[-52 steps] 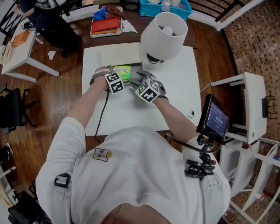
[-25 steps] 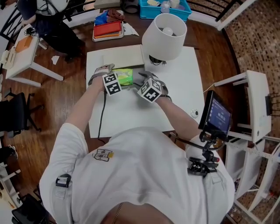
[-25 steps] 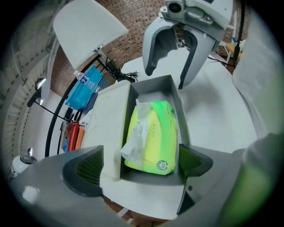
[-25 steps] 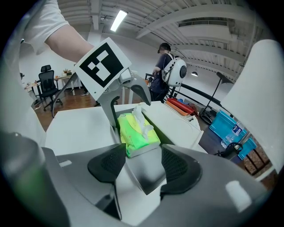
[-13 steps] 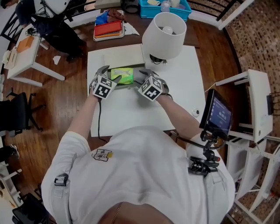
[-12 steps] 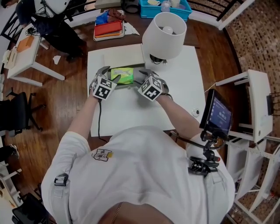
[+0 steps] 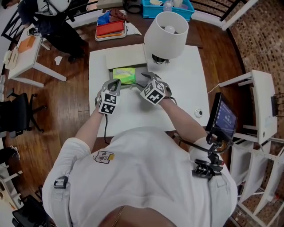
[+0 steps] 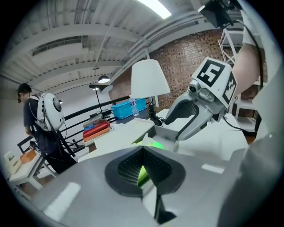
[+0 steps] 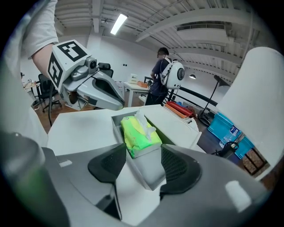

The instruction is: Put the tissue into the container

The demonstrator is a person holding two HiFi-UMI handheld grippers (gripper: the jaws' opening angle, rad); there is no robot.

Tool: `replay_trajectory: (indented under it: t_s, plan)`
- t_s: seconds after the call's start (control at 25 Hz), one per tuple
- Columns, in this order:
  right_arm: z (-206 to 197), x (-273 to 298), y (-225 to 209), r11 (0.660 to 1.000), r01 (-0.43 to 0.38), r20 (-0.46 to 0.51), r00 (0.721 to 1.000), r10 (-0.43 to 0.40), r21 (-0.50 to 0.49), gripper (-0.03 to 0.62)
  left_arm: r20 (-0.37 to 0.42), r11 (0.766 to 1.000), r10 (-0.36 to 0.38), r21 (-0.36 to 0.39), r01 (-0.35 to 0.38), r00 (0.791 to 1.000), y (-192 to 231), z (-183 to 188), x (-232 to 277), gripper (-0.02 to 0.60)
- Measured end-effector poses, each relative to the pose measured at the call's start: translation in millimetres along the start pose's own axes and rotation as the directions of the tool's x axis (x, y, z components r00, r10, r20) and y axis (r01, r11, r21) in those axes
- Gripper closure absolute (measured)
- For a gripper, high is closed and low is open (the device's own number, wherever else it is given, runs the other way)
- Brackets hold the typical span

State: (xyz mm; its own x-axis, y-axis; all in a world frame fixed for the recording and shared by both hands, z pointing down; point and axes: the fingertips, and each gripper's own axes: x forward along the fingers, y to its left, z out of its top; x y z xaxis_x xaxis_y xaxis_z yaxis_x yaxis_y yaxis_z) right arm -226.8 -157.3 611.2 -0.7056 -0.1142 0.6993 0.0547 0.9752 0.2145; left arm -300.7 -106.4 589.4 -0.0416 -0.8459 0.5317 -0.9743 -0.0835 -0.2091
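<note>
A green tissue pack (image 7: 123, 75) (image 9: 137, 131) lies inside the white open-topped container (image 7: 133, 84) (image 9: 148, 170) on the white table, a white sheet sticking up from its top. My right gripper (image 7: 143, 80) (image 9: 142, 166) is closed on the container's near end wall, one pad on each side. My left gripper (image 7: 114, 84) (image 8: 143, 170) hangs just in front of the container's left end, jaws shut with nothing between them. In the left gripper view a sliver of the green tissue pack (image 8: 153, 142) shows beyond the closed jaws.
The container's flat lid (image 7: 125, 56) lies open behind it. A white table lamp (image 7: 166, 35) stands at the table's back right. A red-topped tray (image 7: 111, 30) and a blue bin (image 7: 146, 8) sit on the dark table beyond. A person (image 8: 37, 119) stands at far left.
My left gripper has pulled away from the container toward me, and its jaws have gone from wide to shut. The tissue pack stays in the container. The right gripper has held still.
</note>
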Motion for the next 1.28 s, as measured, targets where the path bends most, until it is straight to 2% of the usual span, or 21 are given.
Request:
replay_trajectory:
  t_s: [0.32,0.52,0.8,0.96,1.04,1.12,1.28]
  plan:
    - [-17.5,-29.5,41.9,0.999,-0.038,0.014,0.999,0.038,0.008,0.351,-0.055,0.998,-0.061,-0.039,0.059,0.997,-49.2,-34.8,-30.5,0.581]
    - [-49.2,-50.2,84.4,0.996,-0.079,-0.006,0.997,0.079,0.038,0.352,-0.120,0.992,-0.125,-0.044,0.121,0.985,-97.9,-67.9,-53.0,0.581]
    - [-98.5,-83.3,129.5,0.986,-0.135,-0.023,0.990,0.138,0.101,0.365,-0.180,0.984,-0.173,-0.062,0.165,0.968,-161.2,-95.5,-76.1,0.581]
    - [-124.9,-100.8,151.3,0.980,-0.146,-0.036,0.988,0.153,0.137,0.414,-0.209,0.981,-0.194,-0.061,0.186,0.958,-191.6,-111.6,-91.7,0.581]
    - [-135.4,-106.2,159.8,0.978,-0.147,-0.042,0.987,0.155,0.151,0.481,-0.224,0.979,-0.204,-0.052,0.197,0.953,-204.7,-119.7,-97.8,0.581]
    - [-143.2,-109.2,167.5,0.975,-0.146,-0.046,0.987,0.156,0.167,0.575,-0.238,0.978,-0.207,-0.050,0.201,0.949,-214.4,-127.5,-101.9,0.581]
    - [-150.5,-110.9,181.3,0.970,-0.147,-0.048,0.986,0.159,0.192,0.594,-0.256,0.983,-0.180,-0.068,0.168,0.950,-220.1,-135.4,-107.9,0.581]
